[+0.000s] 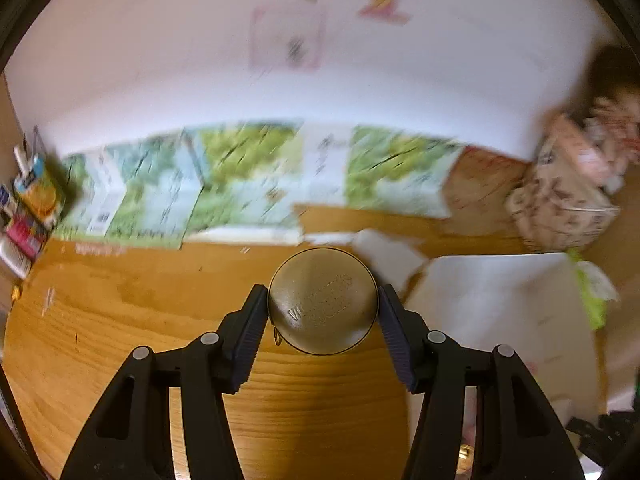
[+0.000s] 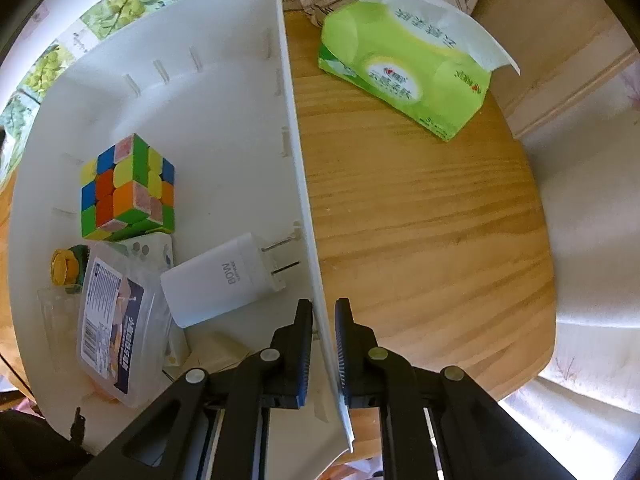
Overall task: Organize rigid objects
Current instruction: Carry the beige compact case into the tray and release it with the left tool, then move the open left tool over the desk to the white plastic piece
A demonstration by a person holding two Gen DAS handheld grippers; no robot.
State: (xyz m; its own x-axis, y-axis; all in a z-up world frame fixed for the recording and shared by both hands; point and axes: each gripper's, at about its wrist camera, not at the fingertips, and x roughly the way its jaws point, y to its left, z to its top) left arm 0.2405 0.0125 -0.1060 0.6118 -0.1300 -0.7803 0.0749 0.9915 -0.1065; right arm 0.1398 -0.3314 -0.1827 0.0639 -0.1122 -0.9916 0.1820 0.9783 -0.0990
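While a round gold tin (image 1: 322,300) is being held between the left tongs (image 1: 322,312) above the table (image 1: 120,320), the white bin's wall (image 2: 298,184) is being clamped by the right tongs (image 2: 323,320)

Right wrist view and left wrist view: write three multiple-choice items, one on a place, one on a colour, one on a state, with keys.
1. Where is the multicoloured puzzle cube?
A. inside the white plastic bin
B. on the wooden table
C. on the tissue pack

2. What colour is the soft tissue pack?
A. blue
B. green
C. red

3. What is the left gripper doing?
A. hanging empty
B. holding a white charger
C. clamping a round brass-coloured tin

Answers: A, the cube sits within the bin's walls; B, its wrapper is lime green; C, both pads press the tin's sides.
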